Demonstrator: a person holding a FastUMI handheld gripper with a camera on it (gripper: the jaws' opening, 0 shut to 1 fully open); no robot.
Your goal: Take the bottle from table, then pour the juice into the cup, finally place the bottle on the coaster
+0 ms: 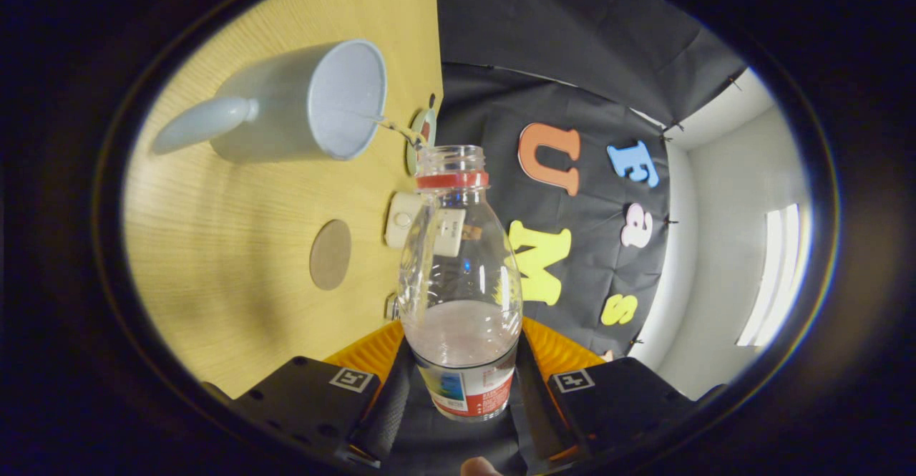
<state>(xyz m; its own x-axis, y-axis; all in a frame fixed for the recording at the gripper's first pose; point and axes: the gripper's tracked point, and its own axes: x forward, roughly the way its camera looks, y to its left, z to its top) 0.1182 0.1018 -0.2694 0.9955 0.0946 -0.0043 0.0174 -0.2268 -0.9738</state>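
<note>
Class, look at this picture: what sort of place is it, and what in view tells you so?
Probably a staged test booth, not a home kitchen. A black cloth wall backs a wood-grain table. On the table are a cup and a round coaster, while the gripper holds a bottle tilted towards the cup.

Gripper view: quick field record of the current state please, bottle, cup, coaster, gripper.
bottle: clear, uncapped, tilted mouth toward the cup, pinkish juice left in its lower part
cup: pale mug on the wooden table, thin stream entering its mouth
coaster: round, bare, on the table between cup and fingers
gripper: shut on bottle, both fingers at its labelled base
</note>
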